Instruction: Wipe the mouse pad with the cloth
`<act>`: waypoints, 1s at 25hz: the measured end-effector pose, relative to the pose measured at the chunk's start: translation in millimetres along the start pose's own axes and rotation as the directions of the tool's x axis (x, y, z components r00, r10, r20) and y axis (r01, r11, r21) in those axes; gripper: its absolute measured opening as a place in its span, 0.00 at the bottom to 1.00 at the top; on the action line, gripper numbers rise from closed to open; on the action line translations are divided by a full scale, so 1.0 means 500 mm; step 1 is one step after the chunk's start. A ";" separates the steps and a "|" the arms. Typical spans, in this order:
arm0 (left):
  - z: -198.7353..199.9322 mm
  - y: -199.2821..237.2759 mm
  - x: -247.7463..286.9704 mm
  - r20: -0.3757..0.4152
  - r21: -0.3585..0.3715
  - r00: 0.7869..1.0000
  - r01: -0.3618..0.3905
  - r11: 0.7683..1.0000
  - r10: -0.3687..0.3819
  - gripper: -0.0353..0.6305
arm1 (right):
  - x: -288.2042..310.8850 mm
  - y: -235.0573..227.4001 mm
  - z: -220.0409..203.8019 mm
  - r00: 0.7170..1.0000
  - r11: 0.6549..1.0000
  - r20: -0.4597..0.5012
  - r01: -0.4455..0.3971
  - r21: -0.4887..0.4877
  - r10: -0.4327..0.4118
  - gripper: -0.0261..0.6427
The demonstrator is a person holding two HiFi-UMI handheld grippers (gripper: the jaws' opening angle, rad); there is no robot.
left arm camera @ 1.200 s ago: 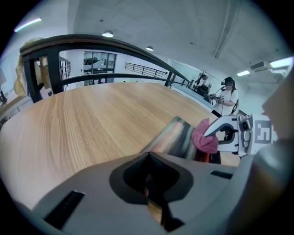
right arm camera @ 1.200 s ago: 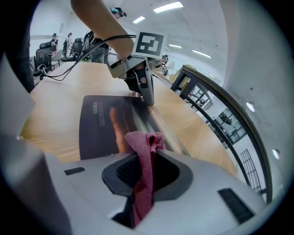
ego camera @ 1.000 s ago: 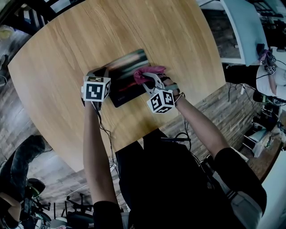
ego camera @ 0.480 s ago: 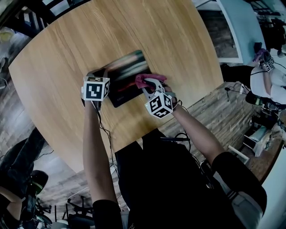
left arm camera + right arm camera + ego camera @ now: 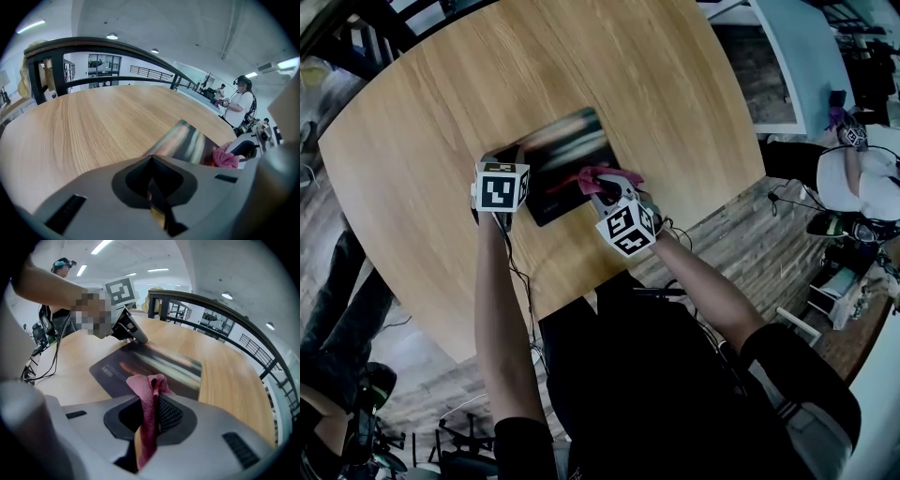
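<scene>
The right claw (image 5: 151,405) is clamped tight on the pink cloth (image 5: 146,383), which lies on the near right part of the dark mouse pad (image 5: 567,150); the left claw (image 5: 151,159), closed, rests its tip at the pad's left corner; the pad lies flat on the wooden bench (image 5: 469,84).

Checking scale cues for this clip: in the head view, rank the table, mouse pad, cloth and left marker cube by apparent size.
1. table
2. mouse pad
3. left marker cube
4. cloth, bunched and partly hidden; the cube sits nearer the camera, so the last two are unsure.
</scene>
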State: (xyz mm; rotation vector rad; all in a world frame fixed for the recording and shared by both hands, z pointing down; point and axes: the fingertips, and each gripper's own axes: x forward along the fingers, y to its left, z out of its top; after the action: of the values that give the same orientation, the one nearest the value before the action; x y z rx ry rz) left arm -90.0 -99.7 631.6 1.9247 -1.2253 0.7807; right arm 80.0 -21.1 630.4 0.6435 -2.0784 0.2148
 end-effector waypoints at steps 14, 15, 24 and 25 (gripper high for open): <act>0.000 -0.001 -0.001 0.022 -0.022 1.000 -0.006 1.000 0.007 0.09 | 0.005 0.095 0.028 0.988 0.986 -0.012 -0.150 0.077 0.151 0.14; 0.001 0.000 -0.001 0.023 -0.023 1.000 -0.007 1.000 0.007 0.09 | 0.006 0.098 0.031 0.987 0.984 -0.012 -0.159 0.082 0.160 0.14; -0.003 0.001 0.000 0.031 -0.031 1.000 -0.001 1.000 0.002 0.09 | 0.004 0.157 0.042 0.948 0.943 -0.020 -0.312 0.116 0.316 0.14; -0.004 0.000 0.000 0.031 -0.031 1.000 -0.001 1.000 0.002 0.09 | 0.002 0.169 0.042 0.937 0.931 -0.024 -0.343 0.122 0.348 0.14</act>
State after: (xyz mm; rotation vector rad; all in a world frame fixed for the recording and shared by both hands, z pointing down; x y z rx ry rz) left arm -90.2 -98.0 632.7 1.9180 -1.2505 0.7313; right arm 20.2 42.1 627.6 0.3301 -2.1357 0.5499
